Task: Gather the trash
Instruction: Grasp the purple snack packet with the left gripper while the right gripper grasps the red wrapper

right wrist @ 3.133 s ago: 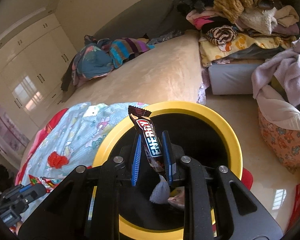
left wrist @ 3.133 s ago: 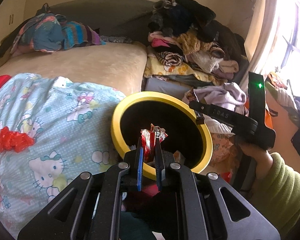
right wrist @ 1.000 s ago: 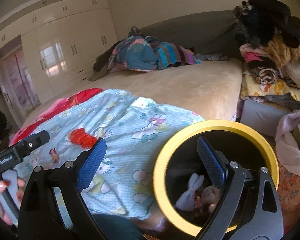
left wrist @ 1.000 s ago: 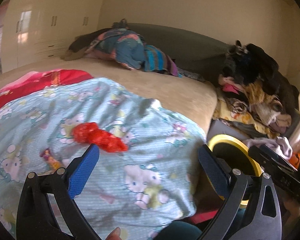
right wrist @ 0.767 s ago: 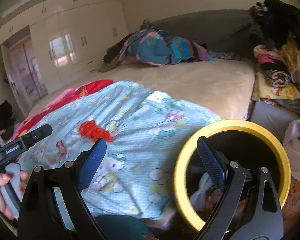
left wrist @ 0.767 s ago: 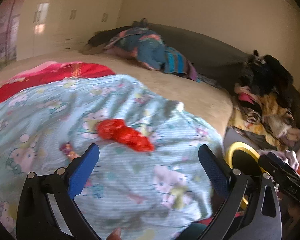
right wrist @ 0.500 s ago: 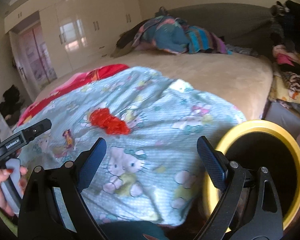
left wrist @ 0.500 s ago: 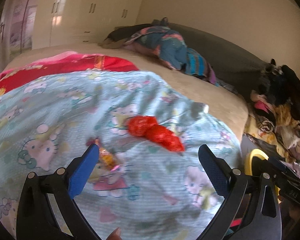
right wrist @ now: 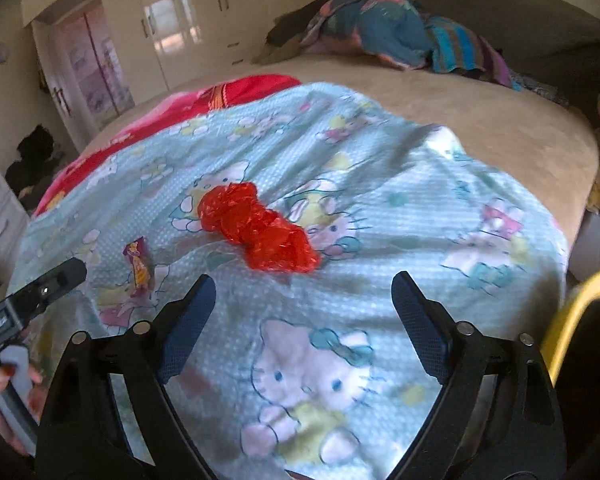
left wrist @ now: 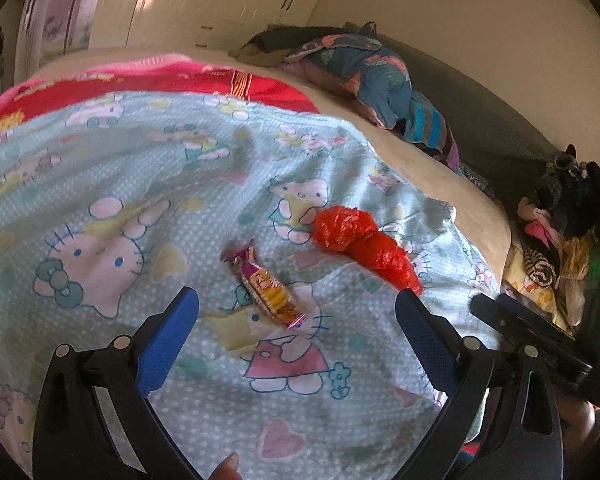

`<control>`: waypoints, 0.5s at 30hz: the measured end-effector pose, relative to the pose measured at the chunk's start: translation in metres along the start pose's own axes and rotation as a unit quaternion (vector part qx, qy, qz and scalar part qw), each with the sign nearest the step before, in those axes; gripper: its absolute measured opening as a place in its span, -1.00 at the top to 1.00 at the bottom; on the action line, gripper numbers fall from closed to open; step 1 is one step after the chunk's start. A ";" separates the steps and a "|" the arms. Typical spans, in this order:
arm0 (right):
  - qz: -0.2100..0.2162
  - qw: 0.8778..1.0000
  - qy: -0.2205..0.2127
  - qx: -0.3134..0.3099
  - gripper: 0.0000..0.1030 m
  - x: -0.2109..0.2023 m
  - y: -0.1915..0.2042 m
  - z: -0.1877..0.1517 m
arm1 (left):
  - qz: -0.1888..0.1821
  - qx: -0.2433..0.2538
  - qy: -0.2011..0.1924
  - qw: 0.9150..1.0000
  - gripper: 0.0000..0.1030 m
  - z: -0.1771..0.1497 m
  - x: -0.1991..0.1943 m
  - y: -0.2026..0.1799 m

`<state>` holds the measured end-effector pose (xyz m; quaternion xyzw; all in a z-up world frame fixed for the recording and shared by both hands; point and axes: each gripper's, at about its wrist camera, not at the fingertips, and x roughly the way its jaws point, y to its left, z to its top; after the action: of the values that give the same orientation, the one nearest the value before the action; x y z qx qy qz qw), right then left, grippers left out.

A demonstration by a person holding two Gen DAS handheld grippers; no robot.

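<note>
Two pieces of trash lay on the cartoon-cat blanket [left wrist: 148,184]: one crumpled red plastic bag [left wrist: 364,246] and one snack wrapper [left wrist: 266,290]. In the left wrist view the wrapper sat just ahead of the left tool [left wrist: 296,312], with the bag at about two o'clock from it, close but apart. The left tool stood wide open, holding nothing. The right tool [right wrist: 303,300] was also spread wide, its jaws closing slightly with only blanket between them; the bag [right wrist: 260,232] lay just beyond at eleven o'clock. One yellow-rimmed bin [right wrist: 572,312] showed at three o'clock, off the bed's edge. Bare beige mattress [right wrist: 480,112] stretched toward twelve, a heap of bedclothes [right wrist: 384,30] beyond. Nothing stood between the tools and the trash.
</note>
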<state>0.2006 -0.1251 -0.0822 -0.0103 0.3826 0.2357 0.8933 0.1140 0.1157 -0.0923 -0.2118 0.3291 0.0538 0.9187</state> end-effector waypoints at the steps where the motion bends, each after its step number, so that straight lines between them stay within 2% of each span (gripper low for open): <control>1: 0.001 1.000 0.005 -0.008 -0.54 0.007 0.004 0.003 | -0.001 -0.003 0.003 1.000 -0.79 -0.001 0.002 0.002; 2: 0.002 1.000 0.009 -0.014 -0.53 0.013 0.007 0.004 | -0.002 -0.007 0.007 1.000 -0.64 -0.001 0.005 0.003; 8: 0.018 0.999 0.044 -0.014 -0.41 0.049 0.015 0.011 | -0.018 -0.022 0.034 0.999 -0.29 -0.006 0.022 0.011; 12: 0.018 0.998 0.061 -0.007 -0.29 0.067 0.014 0.010 | -0.030 -0.029 0.051 0.998 -0.24 -0.008 0.035 0.012; 14: 0.019 0.997 0.070 0.001 -0.16 0.075 0.012 0.009 | -0.033 -0.030 0.059 0.997 -0.24 -0.009 0.041 0.011; 15: 0.018 0.997 0.072 0.004 0.00 0.078 0.010 0.009 | -0.036 -0.034 0.063 0.997 -0.24 -0.009 0.045 0.011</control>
<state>0.2488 -0.0819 -0.1277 -0.0166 0.4474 0.2487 0.8589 0.1411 0.1200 -0.1313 -0.2578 0.3764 0.0188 0.8897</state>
